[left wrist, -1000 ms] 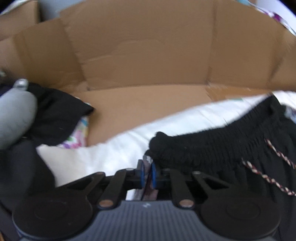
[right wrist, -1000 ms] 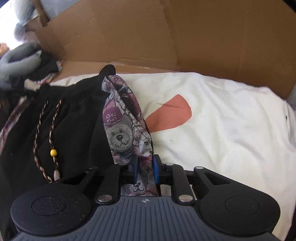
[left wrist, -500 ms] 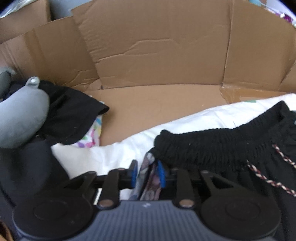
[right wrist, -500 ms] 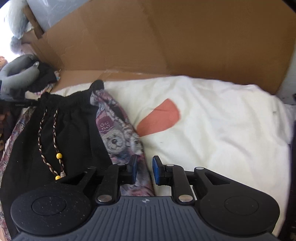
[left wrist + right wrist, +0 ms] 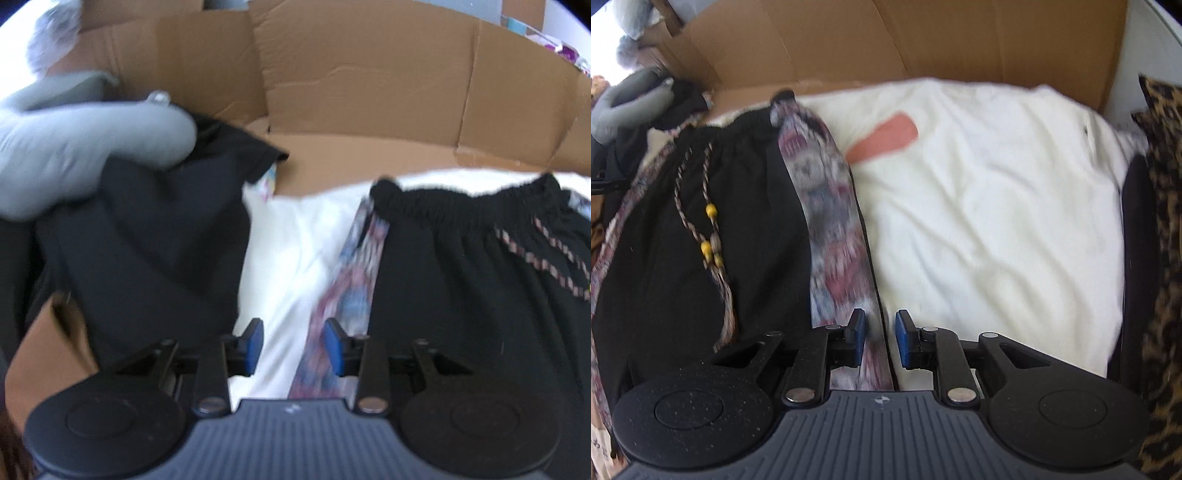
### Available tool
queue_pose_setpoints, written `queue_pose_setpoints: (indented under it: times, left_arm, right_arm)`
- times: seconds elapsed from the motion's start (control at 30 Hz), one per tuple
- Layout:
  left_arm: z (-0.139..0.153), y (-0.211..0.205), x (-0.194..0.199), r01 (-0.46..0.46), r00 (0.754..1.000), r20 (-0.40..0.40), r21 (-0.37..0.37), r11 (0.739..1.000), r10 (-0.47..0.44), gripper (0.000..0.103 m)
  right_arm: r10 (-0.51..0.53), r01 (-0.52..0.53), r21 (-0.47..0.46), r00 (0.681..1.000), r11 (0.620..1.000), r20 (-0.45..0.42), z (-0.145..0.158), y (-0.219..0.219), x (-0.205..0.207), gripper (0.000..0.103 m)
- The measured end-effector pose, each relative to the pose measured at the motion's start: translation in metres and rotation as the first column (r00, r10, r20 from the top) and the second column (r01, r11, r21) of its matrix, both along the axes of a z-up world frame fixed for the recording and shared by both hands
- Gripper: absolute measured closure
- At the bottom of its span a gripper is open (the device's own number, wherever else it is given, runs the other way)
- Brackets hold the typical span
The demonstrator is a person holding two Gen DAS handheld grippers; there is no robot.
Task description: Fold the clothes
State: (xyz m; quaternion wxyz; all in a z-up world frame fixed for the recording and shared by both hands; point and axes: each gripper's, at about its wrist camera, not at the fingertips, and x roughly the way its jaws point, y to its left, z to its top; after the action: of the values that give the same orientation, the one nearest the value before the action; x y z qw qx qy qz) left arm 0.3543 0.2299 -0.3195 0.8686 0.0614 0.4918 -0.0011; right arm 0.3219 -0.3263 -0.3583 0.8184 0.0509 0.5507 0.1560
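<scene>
Your left tool [image 5: 293,345] is opening, its pads clear of the patterned trim. Your right tool [image 5: 880,339] stands parted, gripping nothing. The black garment [image 5: 676,236] lies flat on the white cloth [image 5: 990,206], waistband toward the cardboard [image 5: 369,74], laid out for folding.

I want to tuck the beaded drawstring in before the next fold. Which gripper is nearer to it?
Right. The right gripper sits just past the patterned side panel from the beaded drawstring. The left gripper, jaws opening, is across the black trousers from it.
</scene>
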Motion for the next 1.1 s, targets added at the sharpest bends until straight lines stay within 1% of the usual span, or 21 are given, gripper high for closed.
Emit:
queue_pose_setpoints:
  times: [0.07,0.13,0.3,0.33,0.43,0.57,0.67,0.7,0.83,0.97,1.07,1.1]
  left_arm:
    - [-0.004,0.007,-0.015,-0.016,1.000,-0.014,-0.006,1.000,0.016,0.064]
    - [-0.007,0.013,-0.028,-0.033,0.999,-0.021,-0.007,0.999,0.032,0.064]
    - [-0.017,0.022,-0.055,-0.051,0.997,-0.050,0.041,0.998,0.053,0.064]
    - [-0.020,0.025,-0.060,-0.052,0.997,-0.063,0.037,0.998,0.054,0.065]
    - [-0.025,0.030,-0.073,-0.050,0.994,-0.093,0.019,0.999,0.051,0.065]
    - [-0.025,0.033,-0.086,-0.053,0.994,-0.092,0.002,0.999,0.053,0.065]
    - [-0.031,0.034,-0.089,-0.052,0.991,-0.121,0.017,0.999,0.054,0.065]
    - [-0.032,0.034,-0.090,-0.047,0.991,-0.125,0.022,0.999,0.049,0.068]
    - [-0.032,0.034,-0.096,-0.030,0.991,-0.130,0.043,0.999,0.035,0.075]
    - [-0.029,0.036,-0.102,-0.029,0.989,-0.140,0.092,0.995,0.042,0.076]
    - [-0.023,0.040,-0.110,-0.047,0.988,-0.144,0.105,0.993,0.062,0.076]
    - [-0.020,0.040,-0.113,-0.057,0.987,-0.143,0.109,0.992,0.072,0.077]
  right_arm:
    - [0.004,-0.004,-0.012,1.000,1.000,-0.018,-0.005,-0.001,-0.006,0.081]
    - [0.018,-0.019,-0.036,1.000,0.999,-0.022,-0.007,-0.001,-0.012,0.083]
    - [0.035,-0.033,-0.158,0.999,0.987,0.011,-0.006,0.003,-0.030,0.085]
    - [0.034,-0.031,-0.169,0.999,0.985,0.011,-0.005,0.002,-0.033,0.085]
    - [0.008,-0.008,-0.173,1.000,0.985,0.001,-0.002,-0.003,-0.039,0.085]
    - [-0.023,0.023,-0.162,1.000,0.987,-0.001,0.004,-0.010,-0.052,0.084]
    - [-0.035,0.034,-0.153,0.999,0.988,-0.005,0.006,-0.014,-0.060,0.083]
    - [-0.031,0.030,-0.156,0.999,0.987,-0.009,0.005,-0.014,-0.062,0.083]
    - [-0.021,0.018,-0.170,1.000,0.985,-0.017,0.002,-0.014,-0.074,0.083]
    - [0.002,-0.006,-0.212,1.000,0.977,-0.018,0.005,-0.016,-0.088,0.083]
    - [0.006,-0.011,-0.275,1.000,0.961,-0.017,0.011,-0.019,-0.099,0.083]
    - [-0.004,0.000,-0.280,1.000,0.960,-0.015,0.014,-0.022,-0.103,0.083]
